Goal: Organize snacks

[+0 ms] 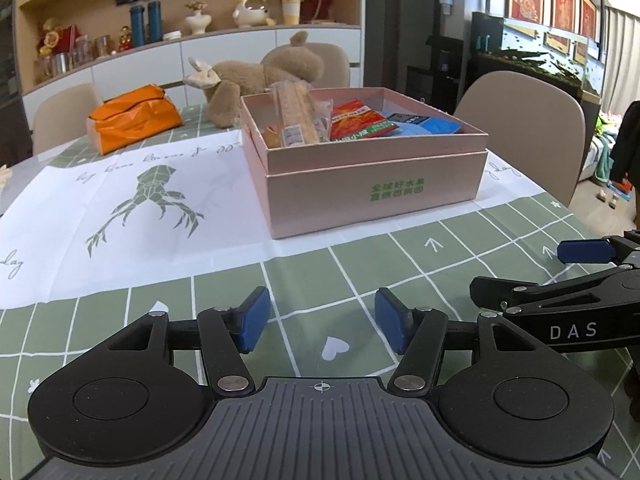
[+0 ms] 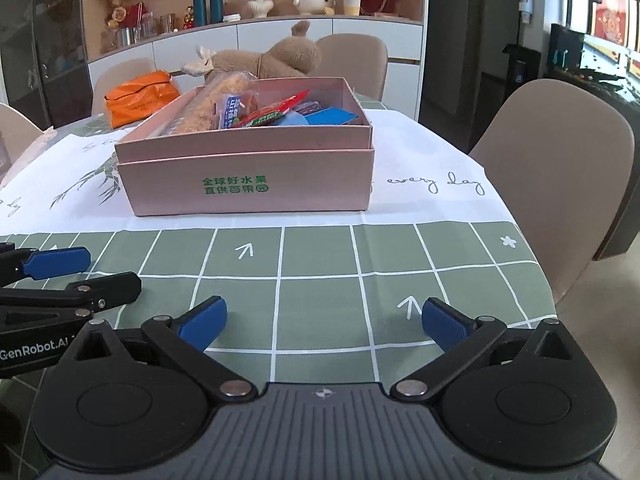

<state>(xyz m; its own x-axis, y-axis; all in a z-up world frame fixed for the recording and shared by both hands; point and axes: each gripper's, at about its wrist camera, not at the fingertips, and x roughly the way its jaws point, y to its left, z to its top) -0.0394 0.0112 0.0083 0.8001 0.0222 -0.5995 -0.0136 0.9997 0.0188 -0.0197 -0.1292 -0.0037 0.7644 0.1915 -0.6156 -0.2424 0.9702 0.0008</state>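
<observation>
While both grippers rest low over the counter, nothing is held — the legend reads as follows.

Left gripper [image 1: 322, 326]: jaws apart, only green-checked cloth [image 1: 360, 272] between the blue pads.
Right gripper [image 2: 324, 326]: jaws spread wider, likewise bare of any load.
Pink box [image 2: 248, 184]: stands mid-counter on the white printed panel, well apart from both grippers, nested in its own lid — probably so the lid stays out of the way.
Snacks [image 1: 352, 120]: gathered inside the box; the task looks nearly or wholly finished.
Long biscuit pack [image 2: 208, 108]: leans tilted against the box's left wall, too long to lie flat, it seems.
Left view only: fish tank [image 1: 540, 52] at right.
Right view only: the counter's right edge and bare floor beyond.
Plush toy [image 1: 260, 76], orange bag [image 1: 132, 116]: behind the box, both views.
</observation>
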